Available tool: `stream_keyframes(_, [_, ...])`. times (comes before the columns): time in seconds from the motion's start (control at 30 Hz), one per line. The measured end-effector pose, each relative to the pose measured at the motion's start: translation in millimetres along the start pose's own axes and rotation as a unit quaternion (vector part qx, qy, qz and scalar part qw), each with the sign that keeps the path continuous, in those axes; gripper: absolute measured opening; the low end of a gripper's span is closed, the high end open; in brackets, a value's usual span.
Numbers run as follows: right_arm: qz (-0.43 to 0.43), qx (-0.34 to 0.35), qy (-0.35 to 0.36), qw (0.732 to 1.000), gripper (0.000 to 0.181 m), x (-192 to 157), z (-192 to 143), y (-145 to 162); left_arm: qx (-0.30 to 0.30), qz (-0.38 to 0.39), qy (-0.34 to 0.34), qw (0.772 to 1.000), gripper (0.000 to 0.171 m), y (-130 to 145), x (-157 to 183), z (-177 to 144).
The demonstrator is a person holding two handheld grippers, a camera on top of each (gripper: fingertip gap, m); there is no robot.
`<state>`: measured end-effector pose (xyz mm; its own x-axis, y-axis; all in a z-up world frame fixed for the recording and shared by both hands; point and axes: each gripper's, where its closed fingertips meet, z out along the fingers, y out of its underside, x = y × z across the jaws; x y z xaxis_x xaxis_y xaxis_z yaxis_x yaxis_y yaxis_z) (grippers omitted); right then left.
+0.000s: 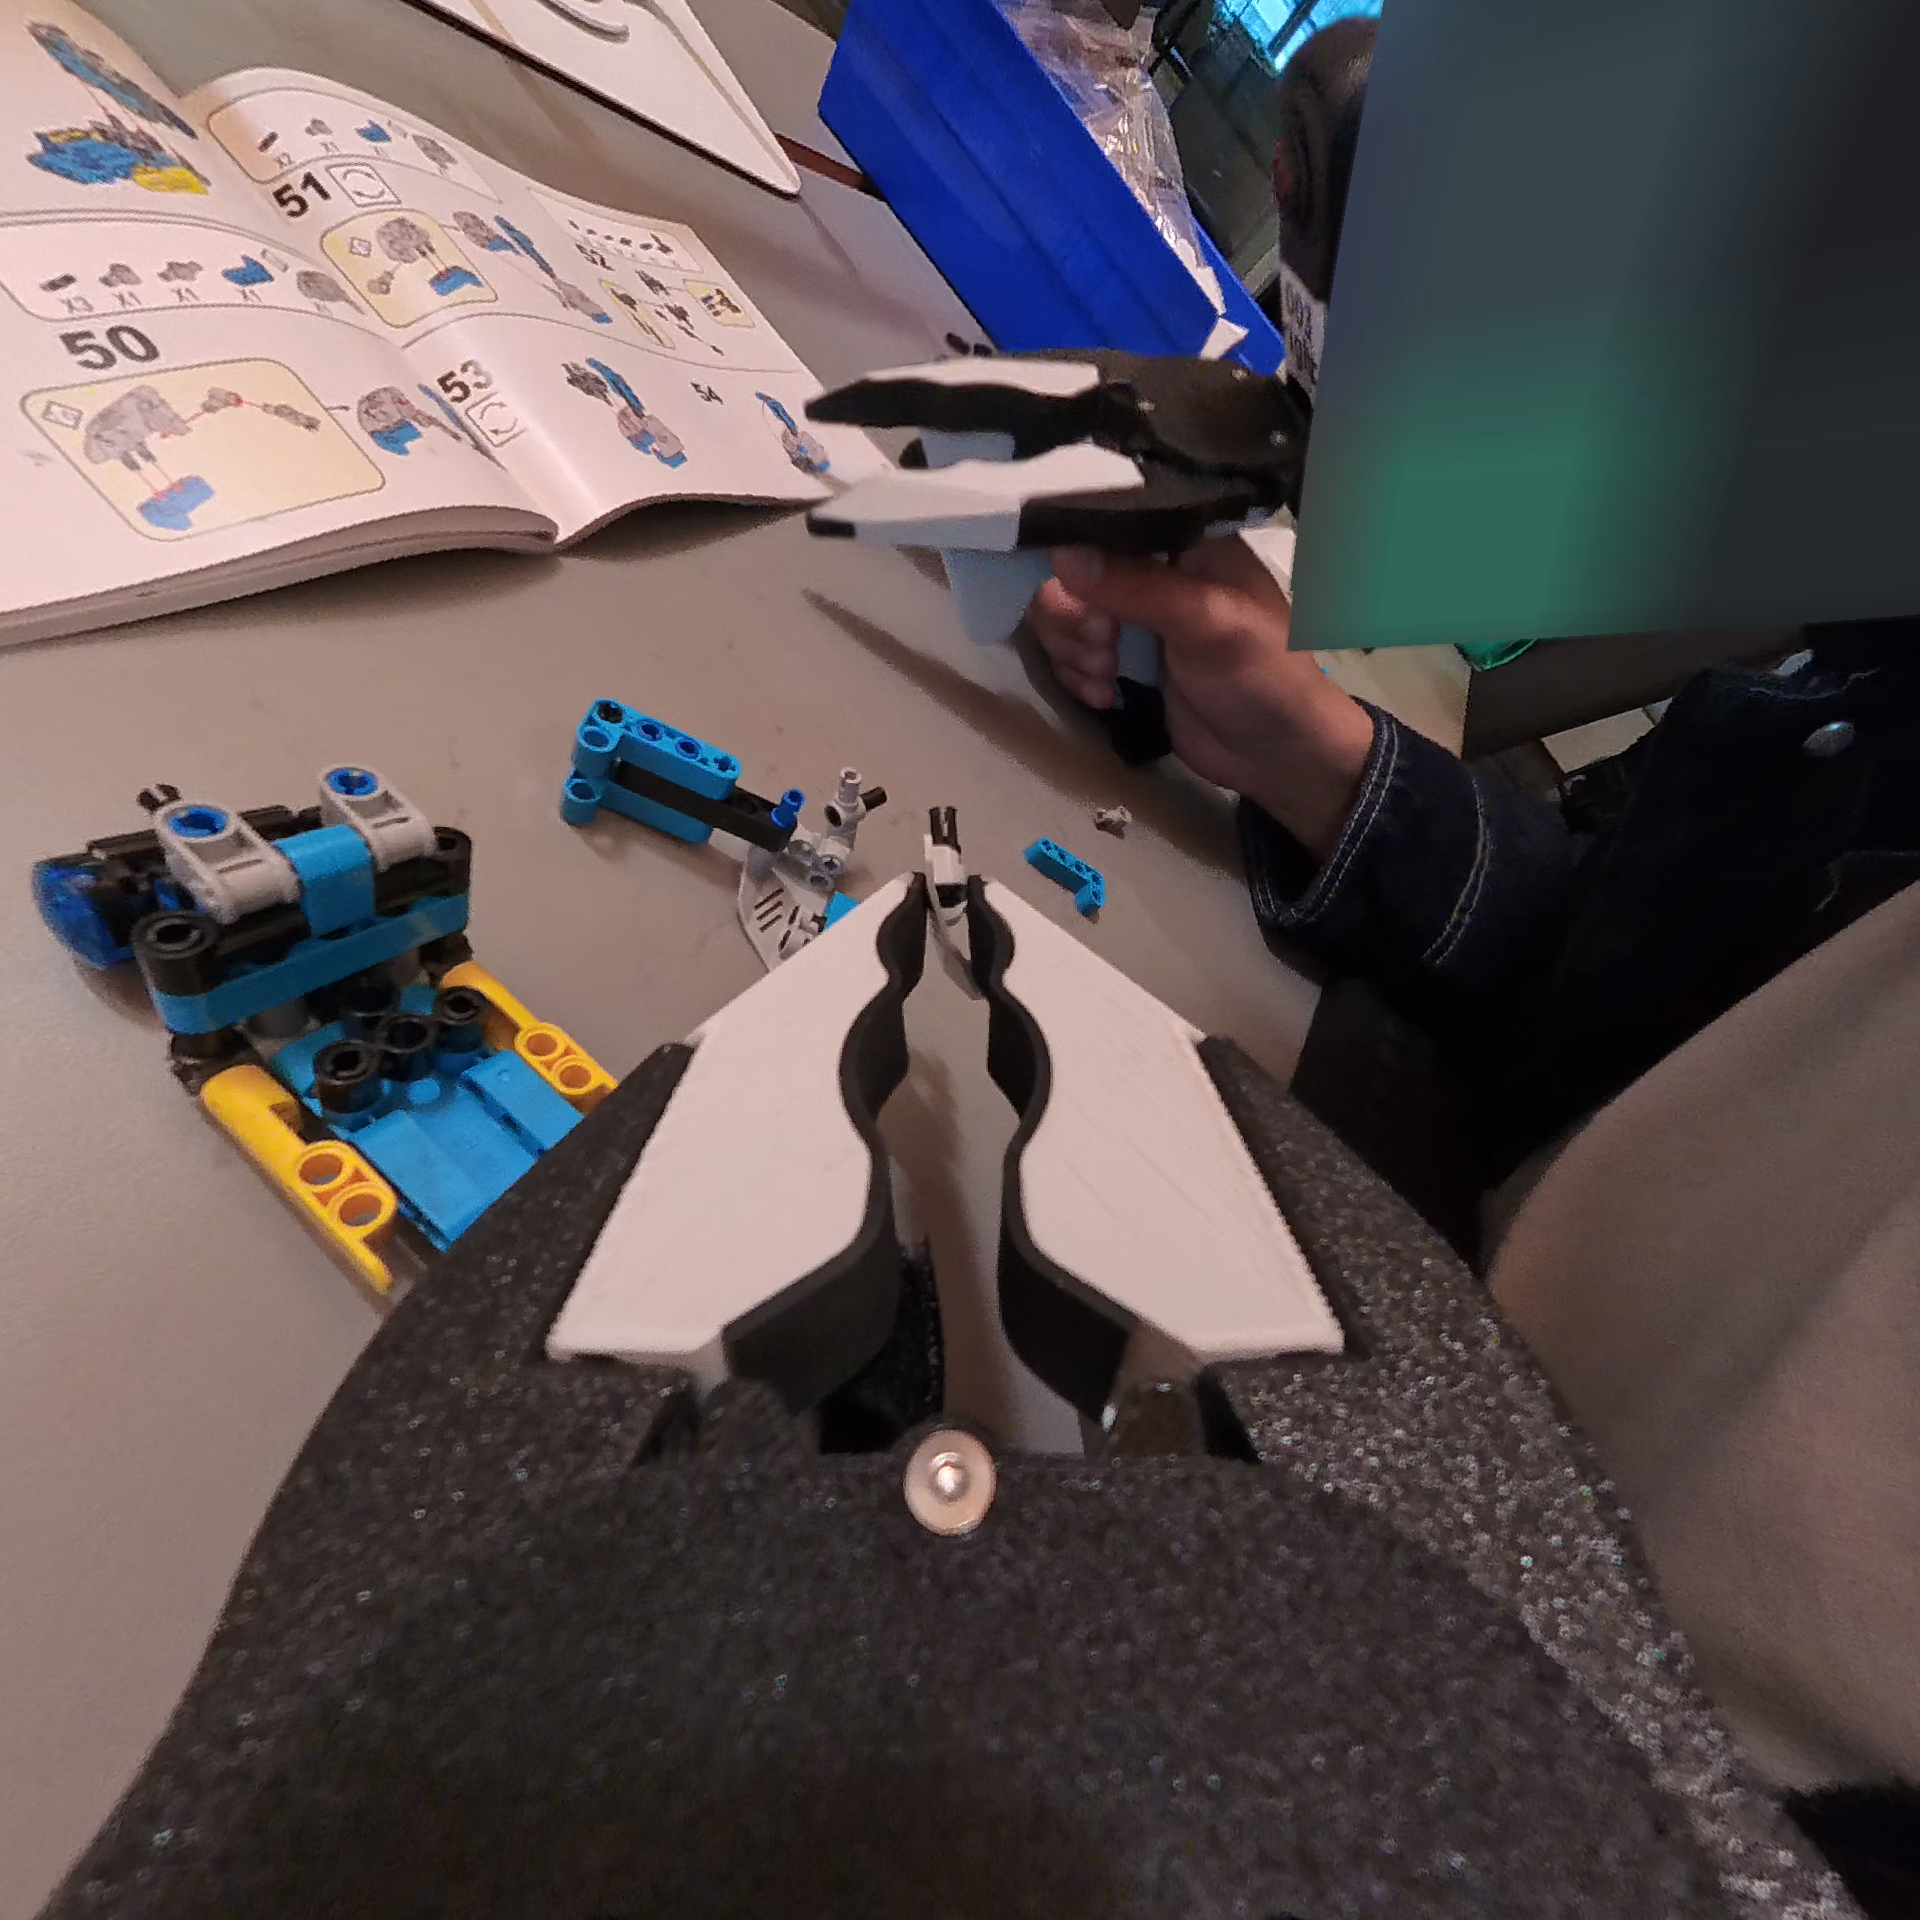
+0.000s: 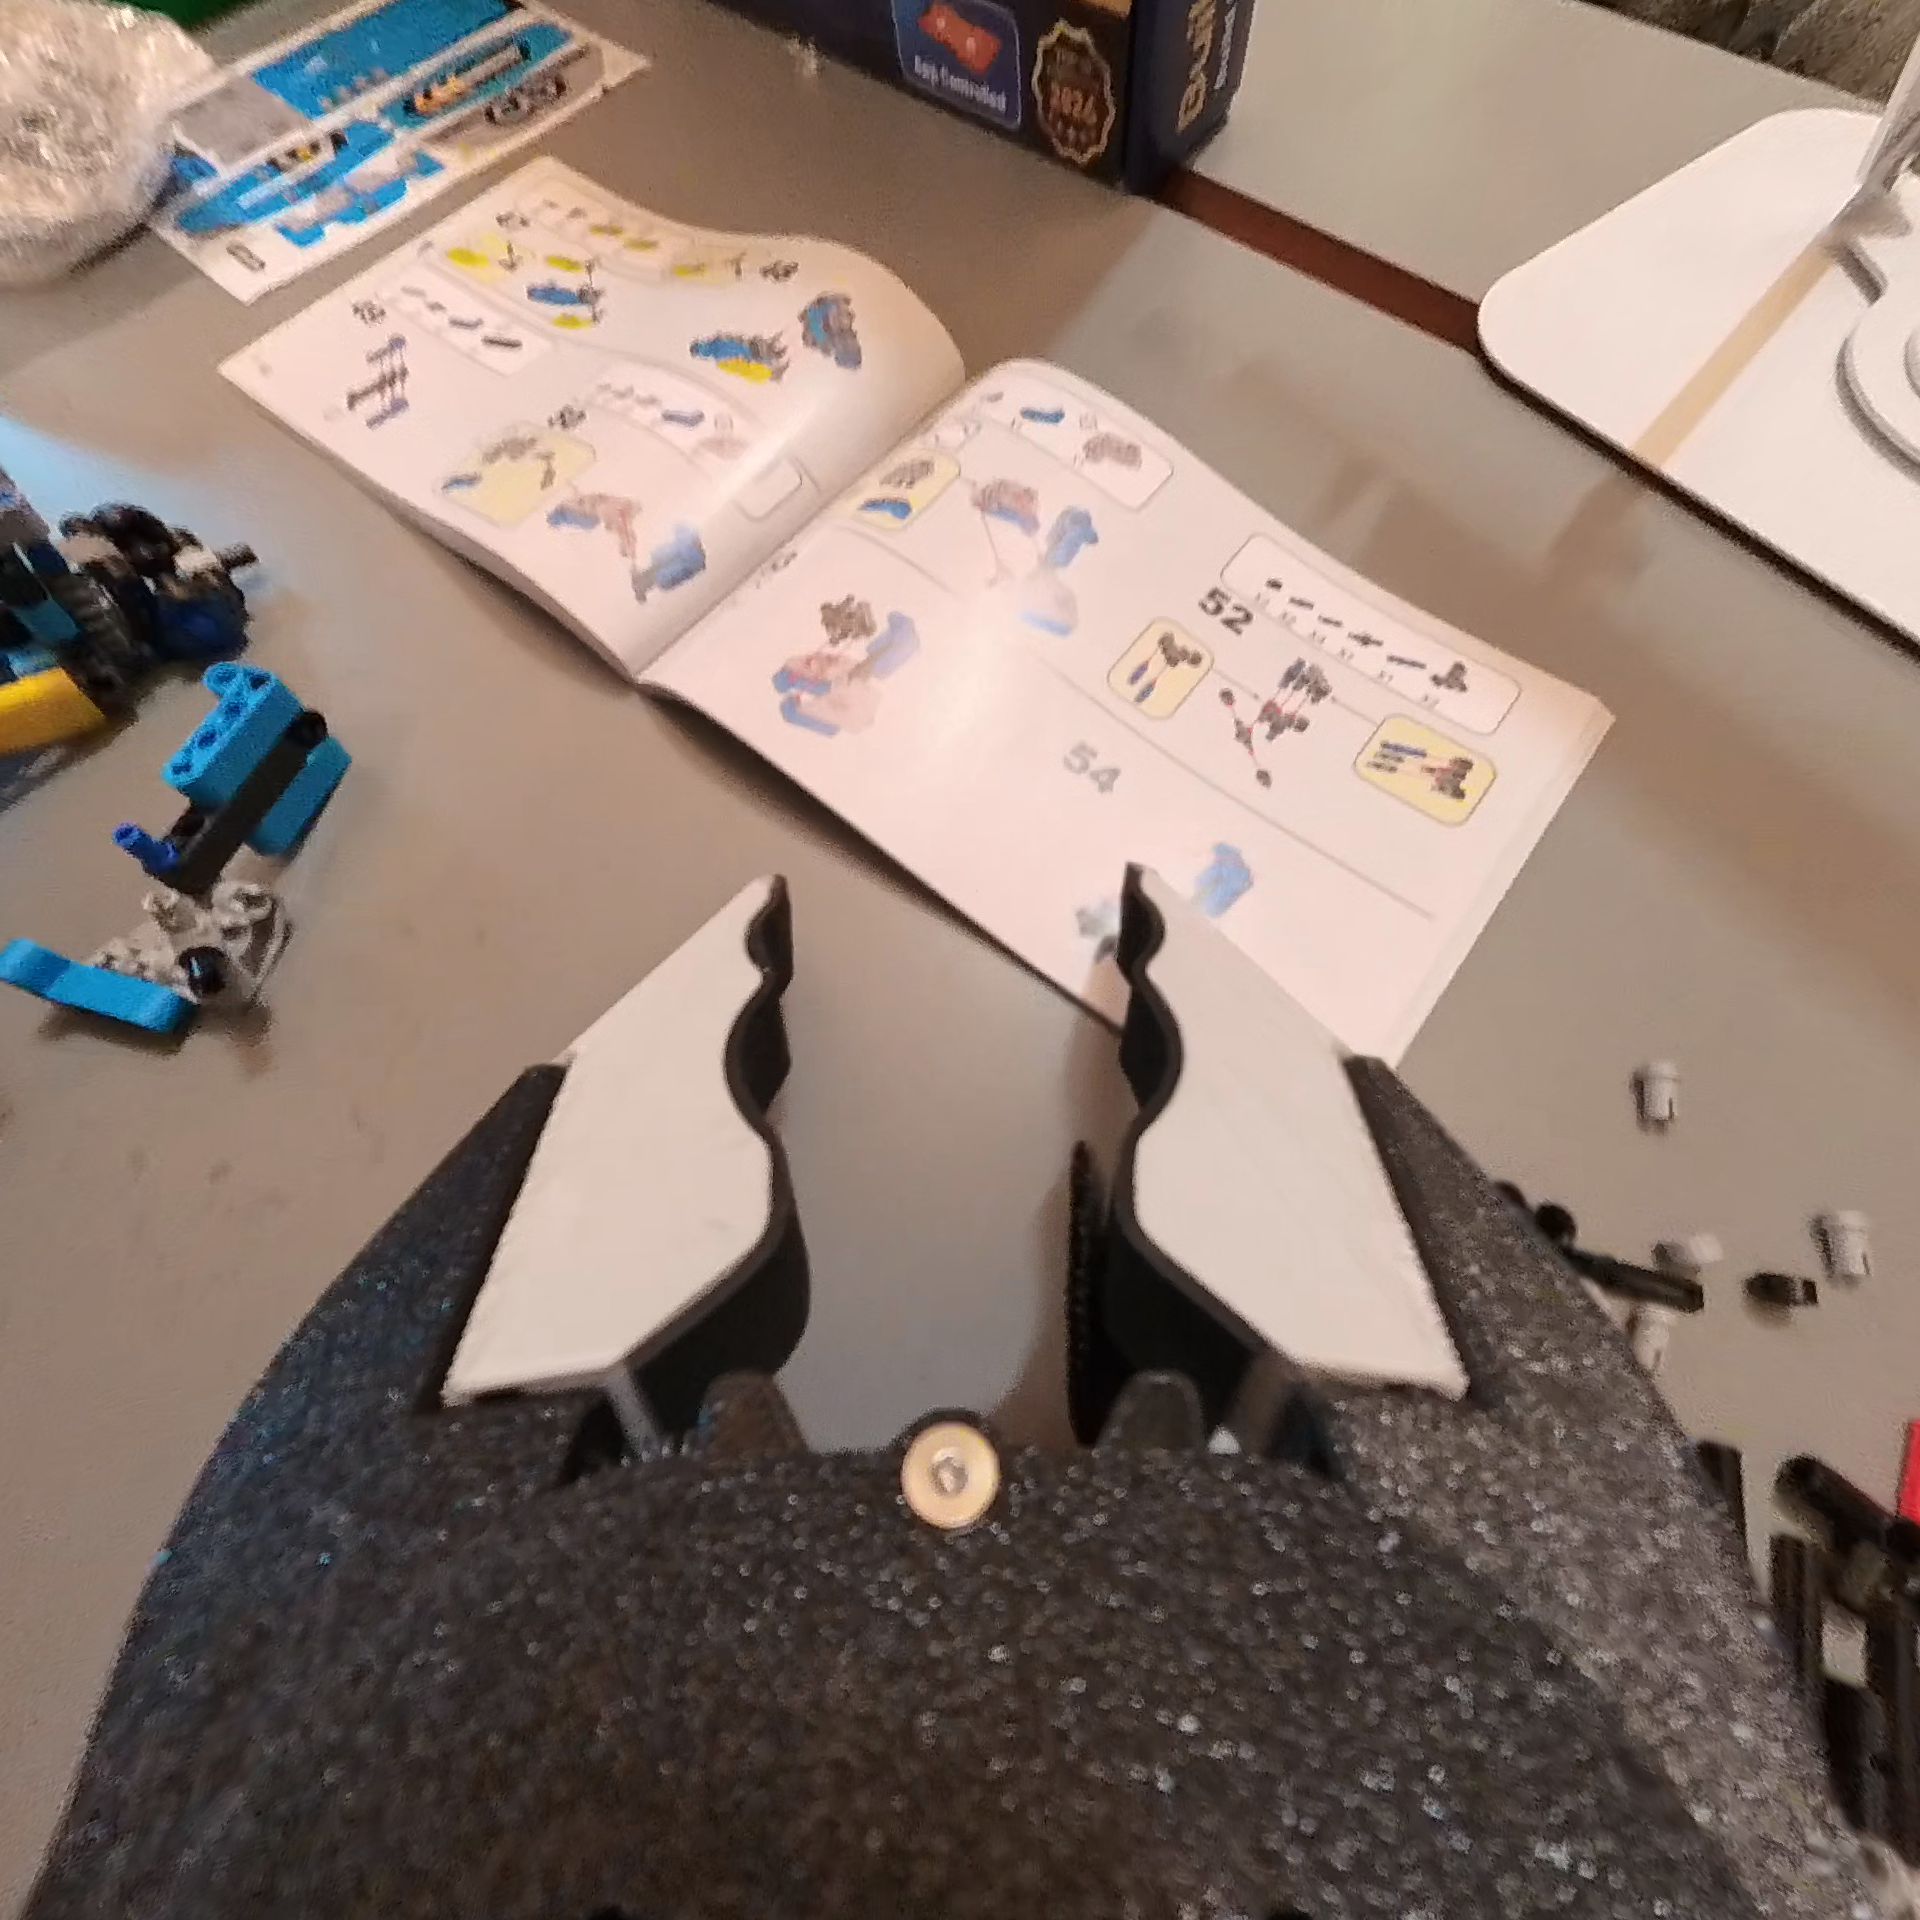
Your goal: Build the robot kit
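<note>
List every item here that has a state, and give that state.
left gripper: shut on a small white-and-black connector piece
right gripper: open, empty, above the table
instruction booklet: lying open
blue-and-yellow model: partly built
small blue beam: loose on table

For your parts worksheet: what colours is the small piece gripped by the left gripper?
White with a black end, the small piece shows best in the left wrist view, pinched in the left gripper.
</note>
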<state>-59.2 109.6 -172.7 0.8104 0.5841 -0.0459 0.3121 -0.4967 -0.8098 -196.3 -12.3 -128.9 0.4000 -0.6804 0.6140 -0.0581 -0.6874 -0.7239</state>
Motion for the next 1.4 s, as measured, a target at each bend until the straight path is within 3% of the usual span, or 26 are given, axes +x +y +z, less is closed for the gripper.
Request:
stream_keyframes(0.33, [0.020,0.025,-0.049,0.998,0.057,-7,36,-44,0.001,-0.005,0.012,1.000,0.007,1,3,-2])
stream_keyframes(0.4, [0.023,-0.007,-0.052,0.998,0.069,-9,49,-42,0.002,-0.006,0.016,1.000,0.007,1,5,-3])
stream_keyframes(0.57, [-0.005,-0.049,-0.022,0.999,0.068,-2,61,-29,0.005,-0.007,0.028,1.000,0.007,1,10,-4])
stream_keyframes(1.4, [-0.025,-0.053,-0.003,0.998,0.068,-1,62,-26,-0.003,-0.014,0.032,0.999,0.007,4,9,-2])
